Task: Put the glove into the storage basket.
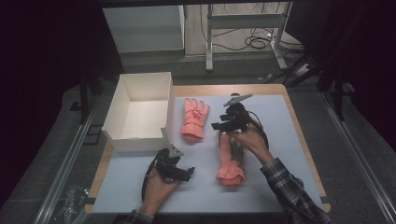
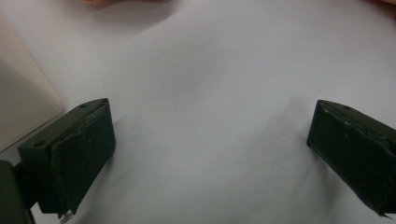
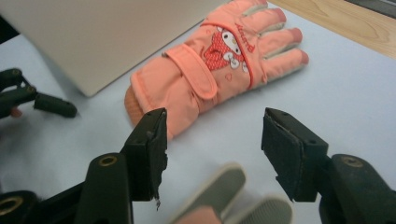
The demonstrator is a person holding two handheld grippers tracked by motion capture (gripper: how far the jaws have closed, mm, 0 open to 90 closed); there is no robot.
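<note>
Gloves: one pink glove (image 1: 194,119) lies flat on the desk (image 1: 280,140) beside the white box (image 1: 140,112); a second glove (image 1: 229,163) lies nearer, under the right gripper (image 1: 224,125).
Right gripper: jaws spread, above the second glove's fingertips (image 3: 219,186).
Left gripper (image 1: 180,173): jaws spread wide, empty, low over bare desk.

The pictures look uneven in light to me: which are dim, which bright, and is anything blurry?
High view: dim, with black surroundings, and lit mainly on the table and box. Left gripper view: bright and washed out, with soft shadows beside the jaws. Right gripper view: evenly lit, the far glove sharp, and grey fingertips of the near glove blurred between the jaws.
</note>
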